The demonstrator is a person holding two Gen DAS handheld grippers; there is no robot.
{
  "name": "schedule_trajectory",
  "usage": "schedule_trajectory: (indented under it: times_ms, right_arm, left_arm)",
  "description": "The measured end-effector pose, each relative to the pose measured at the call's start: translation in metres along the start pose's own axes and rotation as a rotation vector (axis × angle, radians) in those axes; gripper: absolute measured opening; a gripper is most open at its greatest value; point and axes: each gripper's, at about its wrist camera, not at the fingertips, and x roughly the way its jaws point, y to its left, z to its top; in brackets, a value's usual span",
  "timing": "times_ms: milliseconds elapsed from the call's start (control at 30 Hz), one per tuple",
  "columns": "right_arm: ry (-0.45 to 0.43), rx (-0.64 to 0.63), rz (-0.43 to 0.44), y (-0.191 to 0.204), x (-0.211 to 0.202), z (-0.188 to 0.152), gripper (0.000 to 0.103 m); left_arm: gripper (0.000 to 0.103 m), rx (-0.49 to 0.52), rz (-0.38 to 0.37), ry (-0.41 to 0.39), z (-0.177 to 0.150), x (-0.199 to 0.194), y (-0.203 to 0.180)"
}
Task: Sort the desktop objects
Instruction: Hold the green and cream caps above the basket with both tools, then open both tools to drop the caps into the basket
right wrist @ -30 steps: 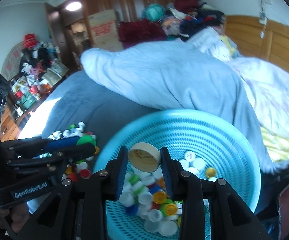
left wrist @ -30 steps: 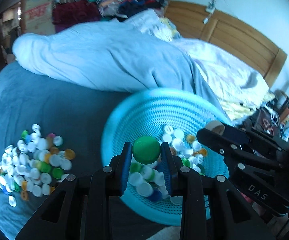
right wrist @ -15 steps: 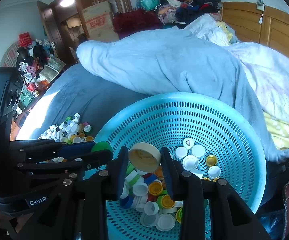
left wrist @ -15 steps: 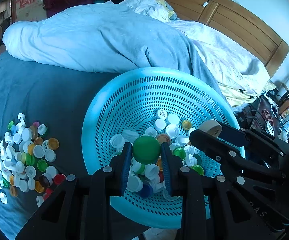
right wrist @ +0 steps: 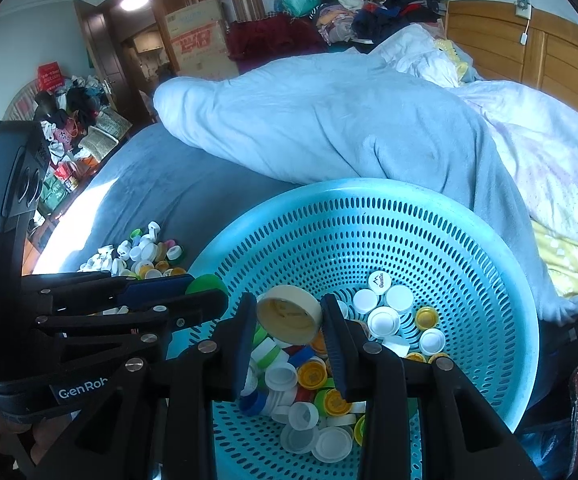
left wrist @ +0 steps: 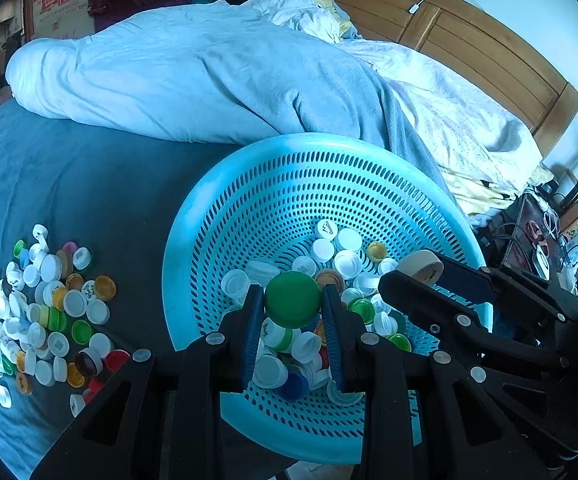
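My left claw (left wrist: 292, 306): clenched on a green cap (left wrist: 292, 300), held above the caps in the basket | My right claw (right wrist: 289, 318): grasping a cream cap (right wrist: 289, 317), tilted, over the same heap | Turquoise perforated basket (left wrist: 273, 184): on the blue bed cover (left wrist: 81, 184) | Loose pile of caps (left wrist: 45, 312): on the cover, left of the basket.

Sharp, blue-tinted daylight frames, fisheye-bent, dark-vignetted corners.
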Motion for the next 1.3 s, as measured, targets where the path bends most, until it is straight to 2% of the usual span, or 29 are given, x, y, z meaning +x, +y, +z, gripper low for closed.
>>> schedule_trajectory:
  times_ms: [733,900,1100,1300]
  right_arm:
    - [0.000,0.003,0.000,-0.001,0.003,-0.004,0.037]
    - [-0.044,0.028,-0.034,-0.013,-0.005,0.001,0.037]
    - [-0.047,0.057,-0.069,-0.029,-0.004,0.006,0.037]
    - [-0.032,0.059,-0.068,-0.031,0.001,0.003,0.037]
  left_arm:
    - [0.025,0.009,0.003,0.006,-0.002,0.005,0.001]
    - [0.025,-0.006,0.016,0.005,-0.003,0.007,0.008]
    - [0.025,0.001,0.009,0.014,-0.005,0.011,0.009]
    - [0.025,0.005,0.002,0.022,-0.005,0.016,0.009]
